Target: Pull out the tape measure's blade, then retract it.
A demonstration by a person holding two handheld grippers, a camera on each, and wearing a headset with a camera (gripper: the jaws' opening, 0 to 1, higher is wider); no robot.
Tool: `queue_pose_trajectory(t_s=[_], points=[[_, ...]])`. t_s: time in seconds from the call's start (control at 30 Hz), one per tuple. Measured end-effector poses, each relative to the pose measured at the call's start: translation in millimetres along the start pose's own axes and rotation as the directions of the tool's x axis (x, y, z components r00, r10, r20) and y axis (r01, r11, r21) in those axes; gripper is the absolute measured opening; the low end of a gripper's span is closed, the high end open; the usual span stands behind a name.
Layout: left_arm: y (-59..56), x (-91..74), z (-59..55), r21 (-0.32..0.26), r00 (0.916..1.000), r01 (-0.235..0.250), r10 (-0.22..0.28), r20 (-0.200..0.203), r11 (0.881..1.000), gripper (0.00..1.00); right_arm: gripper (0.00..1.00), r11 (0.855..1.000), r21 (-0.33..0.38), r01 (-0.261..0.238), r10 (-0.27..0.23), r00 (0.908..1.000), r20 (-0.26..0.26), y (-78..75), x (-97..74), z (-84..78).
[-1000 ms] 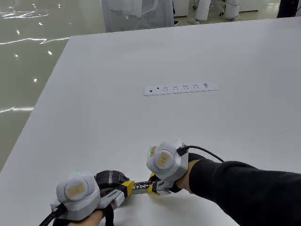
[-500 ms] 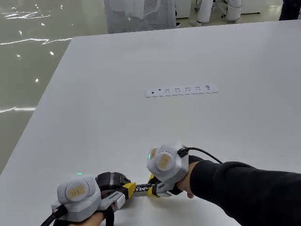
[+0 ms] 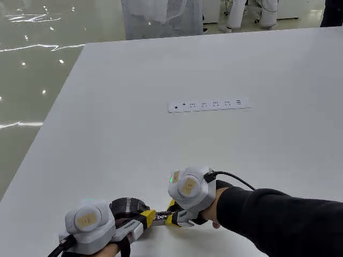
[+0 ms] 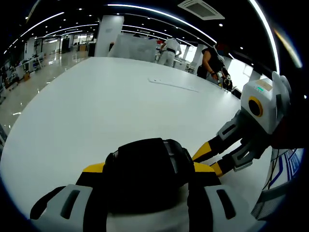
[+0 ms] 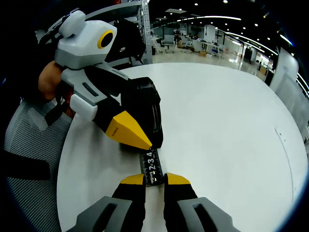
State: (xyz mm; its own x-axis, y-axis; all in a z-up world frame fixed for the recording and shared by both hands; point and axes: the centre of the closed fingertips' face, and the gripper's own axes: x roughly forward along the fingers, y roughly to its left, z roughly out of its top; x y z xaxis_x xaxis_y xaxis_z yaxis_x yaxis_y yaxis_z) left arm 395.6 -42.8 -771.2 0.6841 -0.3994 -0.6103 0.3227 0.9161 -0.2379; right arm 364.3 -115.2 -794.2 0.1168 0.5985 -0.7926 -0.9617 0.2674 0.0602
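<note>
Left gripper (image 4: 148, 167) clamped on tape measure (image 4: 145, 186); right gripper (image 5: 154, 181) pinched blade (image 5: 150, 165) tip. We judged: pull straight along table (image 3: 161, 64), slow, no twist.

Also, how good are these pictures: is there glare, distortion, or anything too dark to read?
Head view: evenly lit table, sharp power strip, glare streaks on the glossy floor. Right gripper view: fisheye curves the table's edge, yet the blade numerals read clearly. Left gripper view: the tape measure is close, dark, nearly featureless.
</note>
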Motion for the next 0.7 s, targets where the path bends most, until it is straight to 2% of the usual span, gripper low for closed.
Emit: queue_pose_trajectory(t_s=[0.7], points=[[-0.7,-2.2,0.6,-0.012,0.9994,0.033,-0.033,-0.004,0.999,0.62,0.1,1.0,0.004,-0.002,0.002,0.9995,0.031,2.0,7.6,11.9]])
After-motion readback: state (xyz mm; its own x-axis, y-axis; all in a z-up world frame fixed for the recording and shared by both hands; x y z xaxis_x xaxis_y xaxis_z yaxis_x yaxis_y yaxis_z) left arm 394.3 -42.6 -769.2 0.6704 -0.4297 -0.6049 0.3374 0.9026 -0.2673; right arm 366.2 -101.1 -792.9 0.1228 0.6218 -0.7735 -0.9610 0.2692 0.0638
